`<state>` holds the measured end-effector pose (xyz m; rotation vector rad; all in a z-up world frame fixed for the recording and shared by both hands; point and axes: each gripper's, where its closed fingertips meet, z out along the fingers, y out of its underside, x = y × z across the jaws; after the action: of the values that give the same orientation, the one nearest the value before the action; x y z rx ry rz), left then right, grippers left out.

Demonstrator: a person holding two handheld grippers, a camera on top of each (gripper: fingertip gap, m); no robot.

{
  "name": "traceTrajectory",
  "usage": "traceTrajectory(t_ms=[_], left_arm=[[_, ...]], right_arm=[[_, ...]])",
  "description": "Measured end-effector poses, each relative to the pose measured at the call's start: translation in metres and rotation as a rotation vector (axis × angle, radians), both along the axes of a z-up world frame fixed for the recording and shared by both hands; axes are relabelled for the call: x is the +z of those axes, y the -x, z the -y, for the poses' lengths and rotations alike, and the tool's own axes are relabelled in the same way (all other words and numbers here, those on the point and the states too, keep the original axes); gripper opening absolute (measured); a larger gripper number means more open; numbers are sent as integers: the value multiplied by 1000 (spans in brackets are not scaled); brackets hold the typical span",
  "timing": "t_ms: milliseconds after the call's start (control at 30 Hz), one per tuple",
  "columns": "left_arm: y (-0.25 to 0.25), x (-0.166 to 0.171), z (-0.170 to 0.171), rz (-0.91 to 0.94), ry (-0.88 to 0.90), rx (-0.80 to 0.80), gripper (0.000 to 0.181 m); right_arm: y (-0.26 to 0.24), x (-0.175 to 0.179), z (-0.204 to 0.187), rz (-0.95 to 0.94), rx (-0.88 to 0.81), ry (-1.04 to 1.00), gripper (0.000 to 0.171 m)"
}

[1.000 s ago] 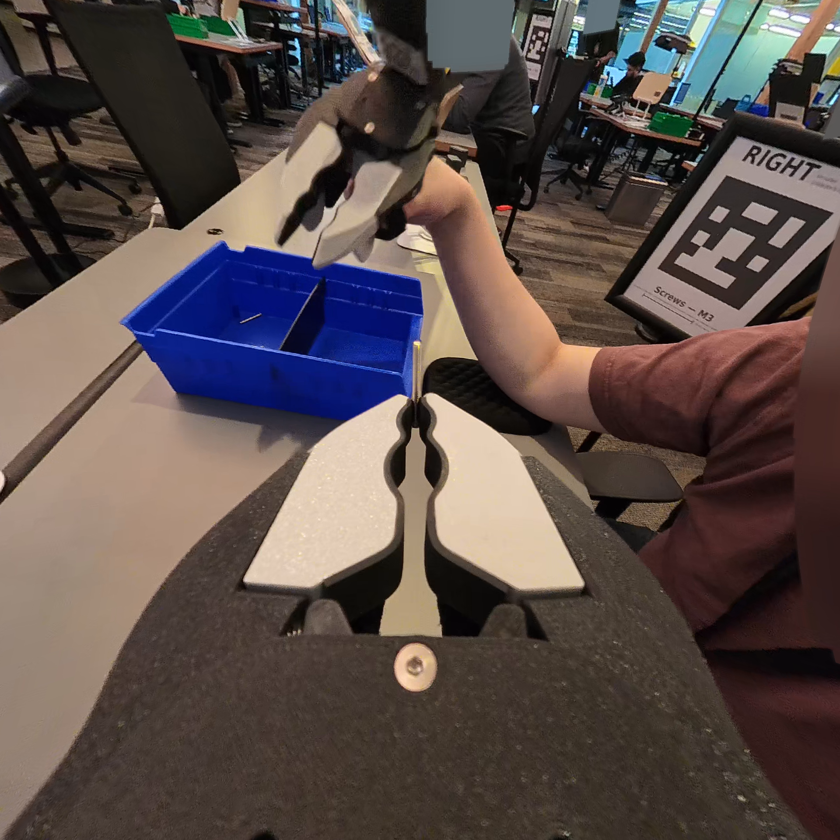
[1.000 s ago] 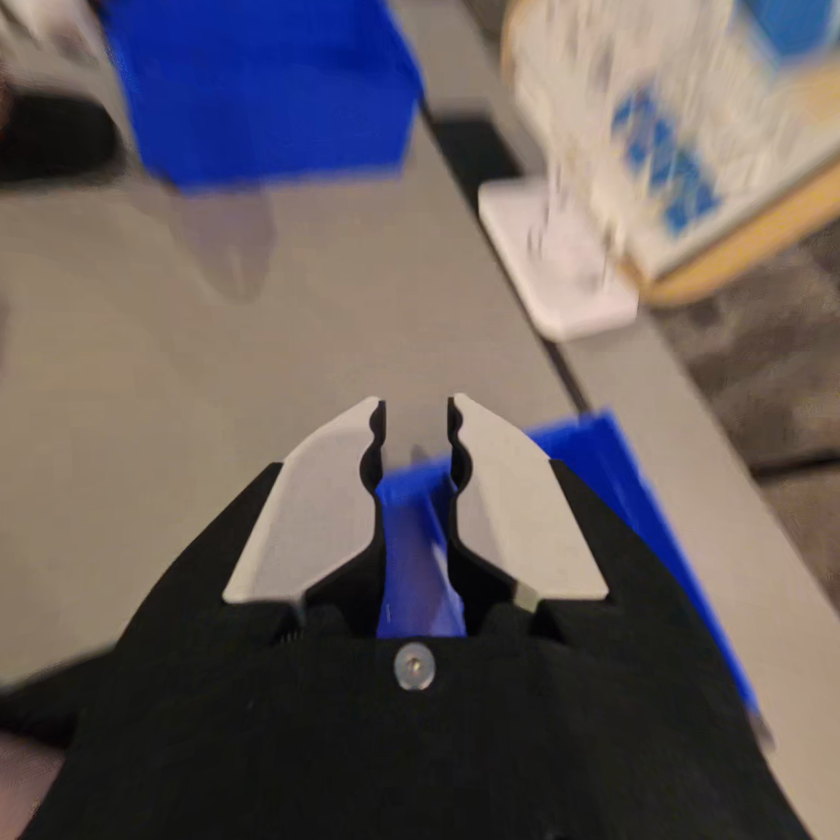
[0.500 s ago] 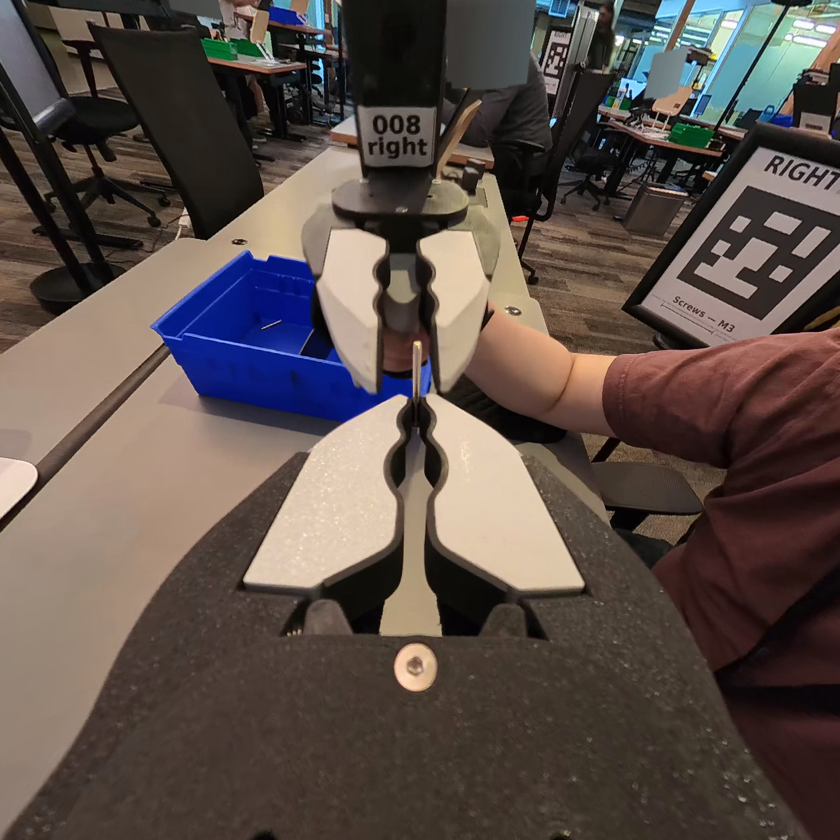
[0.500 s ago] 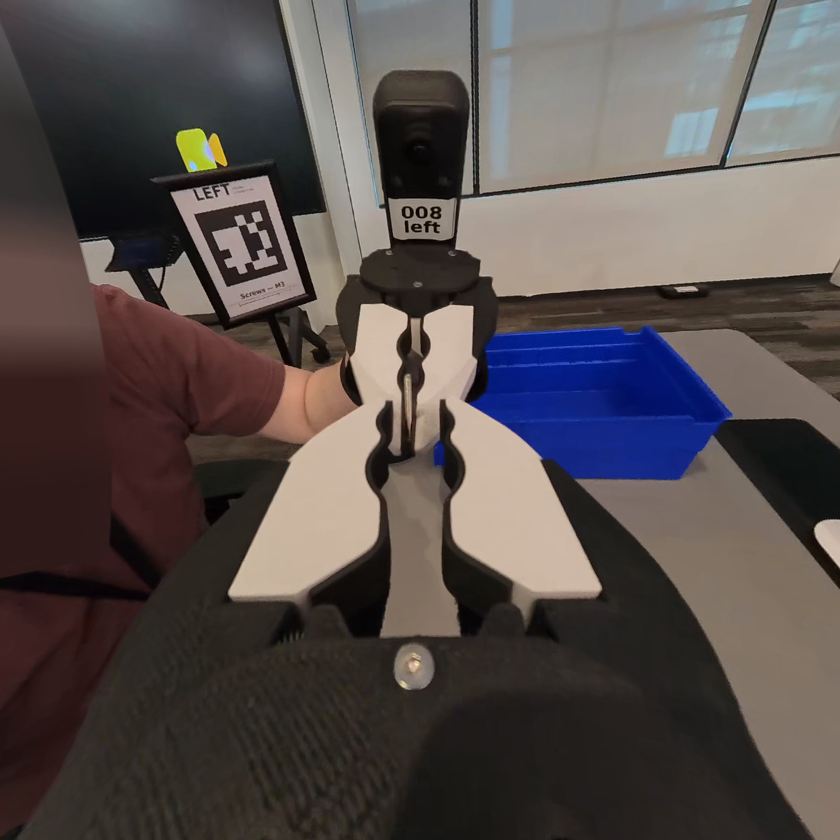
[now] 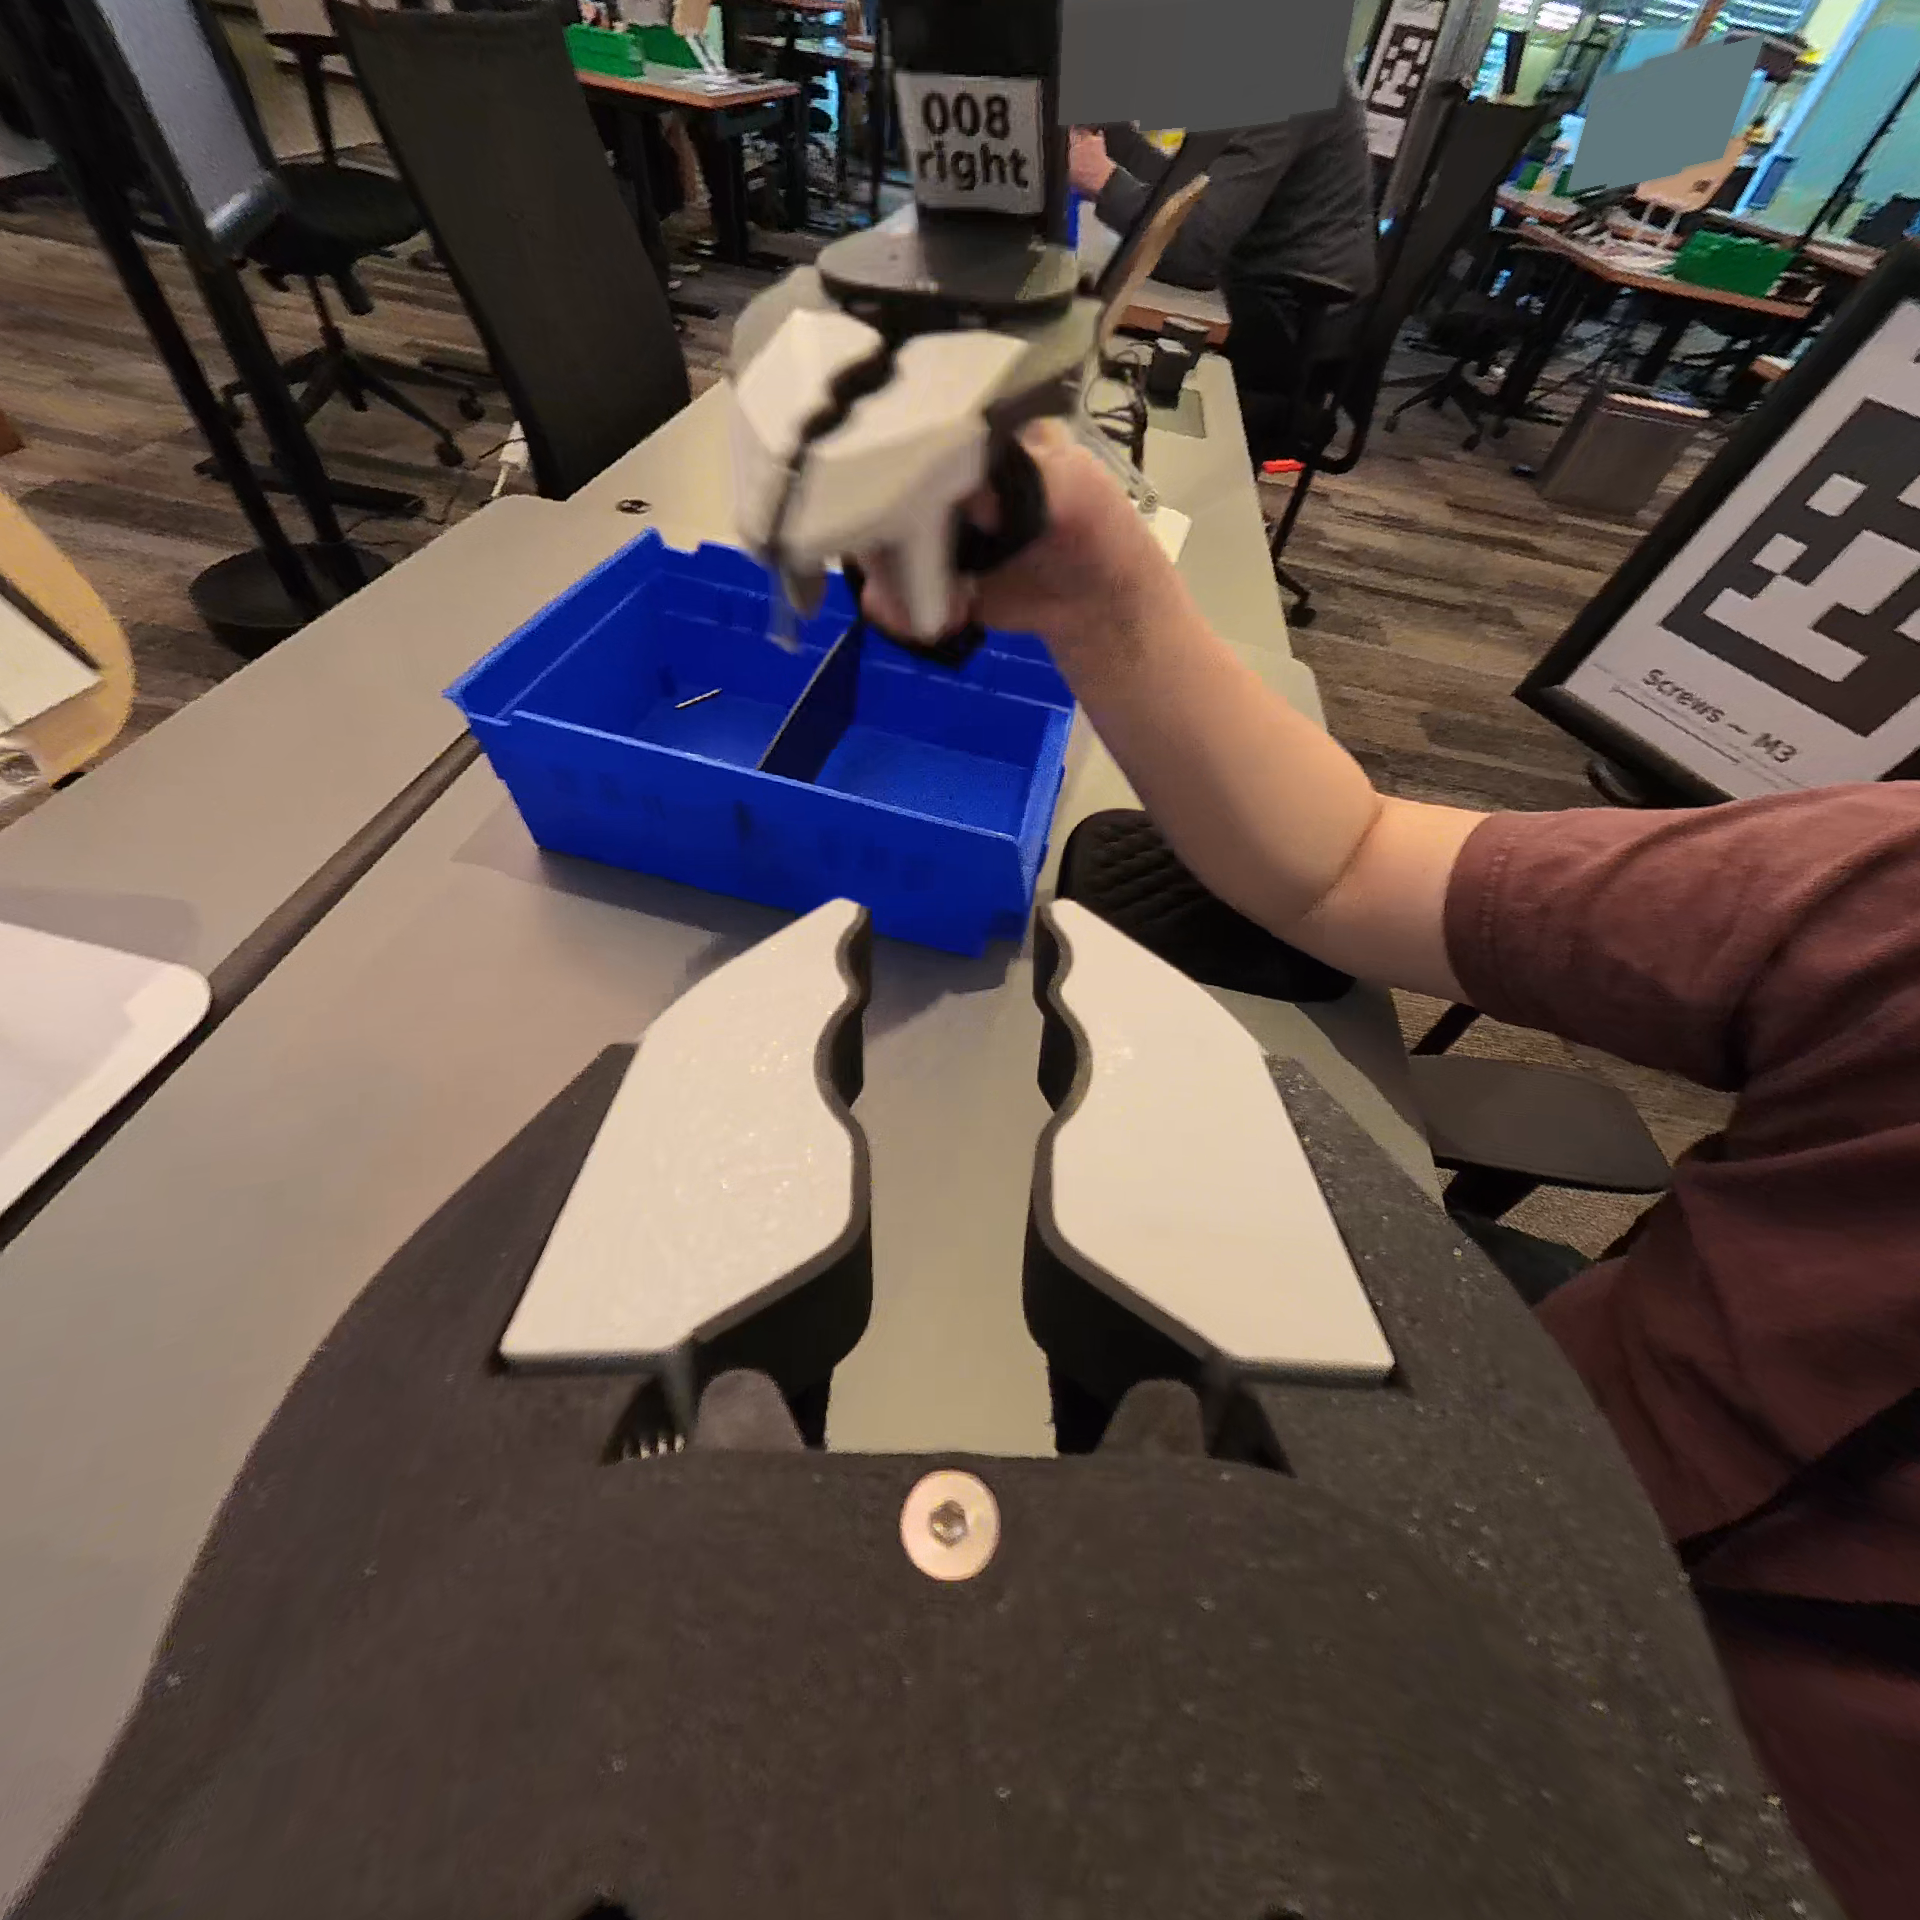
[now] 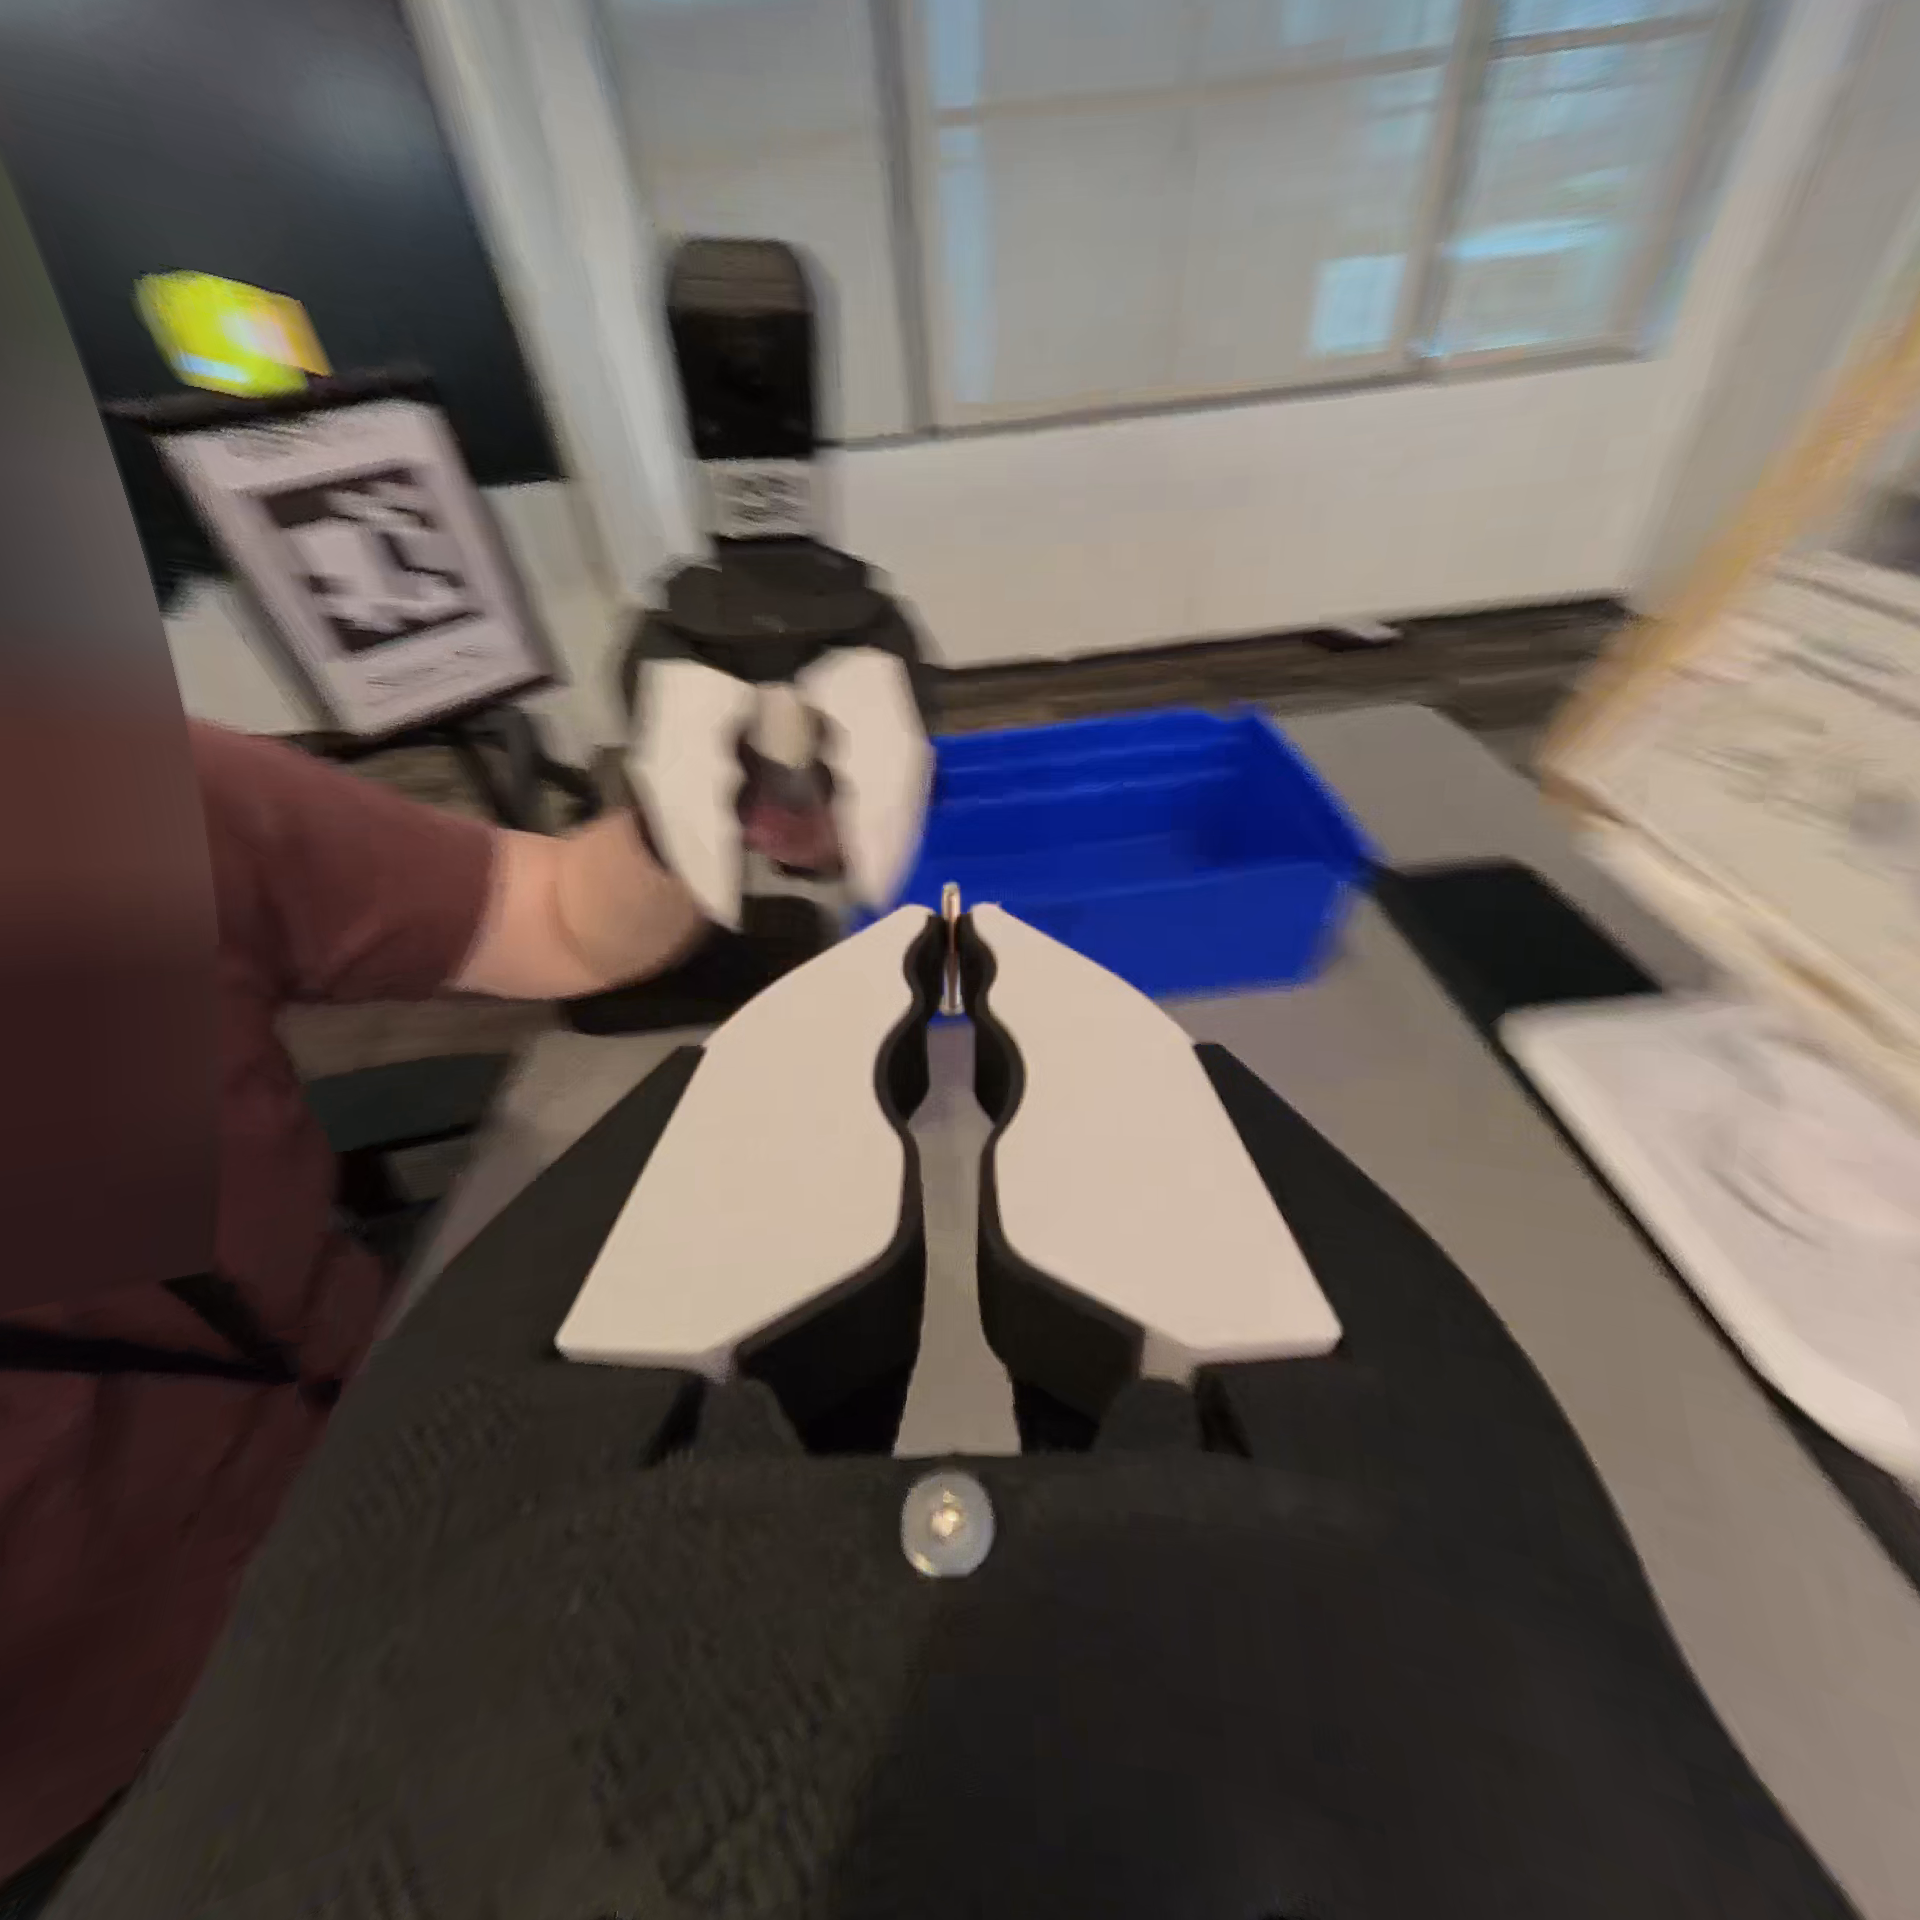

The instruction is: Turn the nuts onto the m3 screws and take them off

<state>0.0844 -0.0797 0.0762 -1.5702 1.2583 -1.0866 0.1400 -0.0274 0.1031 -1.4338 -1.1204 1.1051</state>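
Observation:
My left gripper [image 5: 951, 920] is open and empty, low over the grey table [image 5: 312, 1091] just before the blue bin [image 5: 748, 831]. My right gripper [image 6: 951, 916] is shut on a thin silver screw [image 6: 949, 961] that stands upright between the fingertips. In the left wrist view the right gripper [image 5: 821, 582] hangs over the bin's left compartment, blurred by motion, with the screw's end [image 5: 784, 623] poking down. Another screw [image 5: 698, 698] lies in that compartment. The right wrist view shows the left gripper [image 6: 800, 883] open, beside the bin [image 6: 1122, 914].
A framed marker sign [image 5: 1766, 582] stands at the right, another [image 6: 353, 561] behind the left arm. A black pad [image 5: 1174, 904] lies under the right forearm. A white tray [image 6: 1714, 1195] sits to the right of the bin. Office chairs and desks stand beyond the table. My hands' fingertips stand some 8 cm from each other.
My left gripper held the screw shut, then opened and let it go. My right gripper closed on the screw and carried it away over the blue bin.

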Motion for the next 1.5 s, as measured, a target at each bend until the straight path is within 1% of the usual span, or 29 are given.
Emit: traceTrajectory(t_ms=[33, 67, 100, 133, 167, 200, 233, 333, 433, 500, 600, 700, 767, 833, 900, 967, 1067, 1133, 1200, 1233, 1300, 1400, 1500], left_arm=[[3, 2, -2, 0, 4, 11, 29], [6, 3, -4, -5, 8, 20, 29], [9, 3, -5, -15, 11, 30, 29], [12, 3, -8, -28, 10, 41, 29], [14, 2, -9, -41, 9, 49, 29], [17, 1, -11, -54, 10, 55, 29], [19, 1, -12, -66, 12, 60, 29], [26, -1, -16, -92, 24, 81, 29], [30, -7, -20, -120, 62, 98, 29], [33, -13, -22, -149, 85, 102, 29], [43, -17, -30, -198, 85, 140, 28], [70, -21, -48, -273, 57, 246, 27], [100, -31, -63, -381, 46, 355, 26], [133, -47, -75, -508, 72, 453, 26], [169, -67, -88, -635, 131, 570, 24], [199, -86, -100, -703, 230, 678, 24], [220, -119, -114, -728, 429, 750, 24], [235, -144, -129, -796, 460, 810, 21], [238, -166, -139, -841, 483, 818, 20], [237, -176, -140, -850, 514, 807, 17], [231, -191, -138, -858, 581, 780, 18], [224, -201, -135, -856, 636, 766, 16], [224, -208, -134, -891, 642, 762, 15]], right_arm=[[-33, -10, -35, 81, -212, -13, 3], [-77, -27, -73, 200, -464, -30, 3], [-127, -49, -102, 360, -693, -31, 3], [-173, -73, -120, 529, -868, -6, 3], [-208, -96, -128, 670, -969, 46, 3], [-231, -116, -132, 759, -1014, 109, 3], [-243, -132, -134, 798, -1033, 175, 3], [-257, -168, -136, 859, -1044, 336, 4], [-273, -187, -135, 992, -1090, 373, 5], [-273, -192, -137, 997, -1092, 378, 16], [-268, -182, -140, 930, -1096, 358, 21], [-264, -160, -144, 876, -1124, 271, 22], [-258, -147, -143, 839, -1122, 234, 22], [-251, -138, -144, 823, -1119, 195, 22], [-247, -132, -143, 837, -1124, 155, 22], [-243, -130, -143, 864, -1120, 130, 22], [-236, -129, -142, 890, -1106, 105, 23], [-232, -130, -141, 908, -1088, 94, 24], [-232, -131, -141, 938, -1086, 77, 25], [-234, -132, -141, 954, -1093, 73, 25], [-237, -133, -141, 967, -1104, 77, 27], [-237, -138, -141, 967, -1090, 94, 29], [-238, -142, -141, 999, -1088, 93, 30]])
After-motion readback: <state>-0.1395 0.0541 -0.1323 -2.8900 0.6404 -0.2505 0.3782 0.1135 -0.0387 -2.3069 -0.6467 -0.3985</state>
